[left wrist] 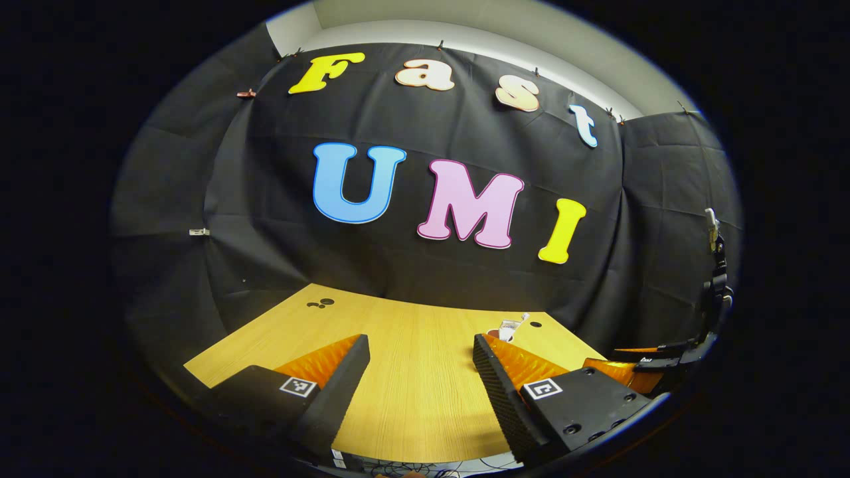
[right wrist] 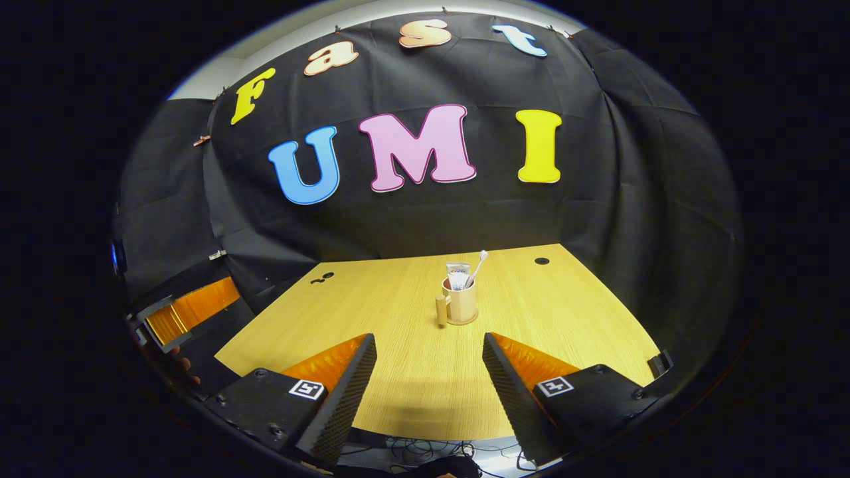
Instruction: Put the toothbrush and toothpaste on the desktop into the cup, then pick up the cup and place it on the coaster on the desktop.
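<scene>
The cup stands upright near the middle of the worktop, its handle turned toward the left, with the toothbrush and toothpaste already standing in it. A thin disc under its base looks like the coaster – we cannot be sure. From the cup, our right gripper sits straight back toward the near edge, fingers spread and empty – the nearer one, we judge. Our left gripper, fingers spread too, holds nothing. Bare worktop surrounds the cup.

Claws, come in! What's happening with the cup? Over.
Left claw open, empty. Right claw open, empty. Cup holds toothbrush and toothpaste, upright on desk. Nothing blocking.
</scene>
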{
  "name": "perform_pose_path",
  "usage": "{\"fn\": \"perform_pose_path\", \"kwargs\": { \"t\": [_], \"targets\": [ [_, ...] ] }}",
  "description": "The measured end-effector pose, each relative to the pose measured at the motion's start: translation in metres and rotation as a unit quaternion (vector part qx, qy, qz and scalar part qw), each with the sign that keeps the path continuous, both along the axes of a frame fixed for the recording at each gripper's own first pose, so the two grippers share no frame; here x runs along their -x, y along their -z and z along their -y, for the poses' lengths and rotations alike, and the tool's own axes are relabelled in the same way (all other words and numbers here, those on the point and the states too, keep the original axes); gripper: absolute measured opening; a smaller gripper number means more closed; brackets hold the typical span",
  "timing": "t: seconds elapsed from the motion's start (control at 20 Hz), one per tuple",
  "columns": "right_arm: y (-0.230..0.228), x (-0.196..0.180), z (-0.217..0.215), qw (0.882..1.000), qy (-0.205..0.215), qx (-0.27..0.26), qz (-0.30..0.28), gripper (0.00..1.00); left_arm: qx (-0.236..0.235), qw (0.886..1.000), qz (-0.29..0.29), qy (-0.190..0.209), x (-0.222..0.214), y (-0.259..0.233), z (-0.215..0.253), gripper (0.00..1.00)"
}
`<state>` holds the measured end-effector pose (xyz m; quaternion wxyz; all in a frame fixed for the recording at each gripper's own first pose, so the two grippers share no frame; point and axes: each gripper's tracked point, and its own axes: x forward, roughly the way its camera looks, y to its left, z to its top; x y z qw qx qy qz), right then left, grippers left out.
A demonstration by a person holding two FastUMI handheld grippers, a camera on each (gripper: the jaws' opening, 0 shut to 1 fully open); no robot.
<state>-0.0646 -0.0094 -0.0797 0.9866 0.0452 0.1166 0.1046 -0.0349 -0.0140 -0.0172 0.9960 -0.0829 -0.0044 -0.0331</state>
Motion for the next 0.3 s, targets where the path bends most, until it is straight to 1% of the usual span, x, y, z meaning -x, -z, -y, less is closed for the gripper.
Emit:
{"fn": "perform_pose_path", "kwargs": {
  "t": [0.1,0.3],
  "targets": [
    [-0.001,0.0,-0.005,1.0,-0.002,0.003,0.001,0.99,-0.003,1.0,-0.006,0.0,-0.003,0.007,-0.003,0.97],
    [0.002,0.0,-0.017,1.0,-0.009,0.015,-0.002,0.99,0.004,1.0,-0.016,0.001,-0.005,0.014,-0.008,0.97]
  ]
}}
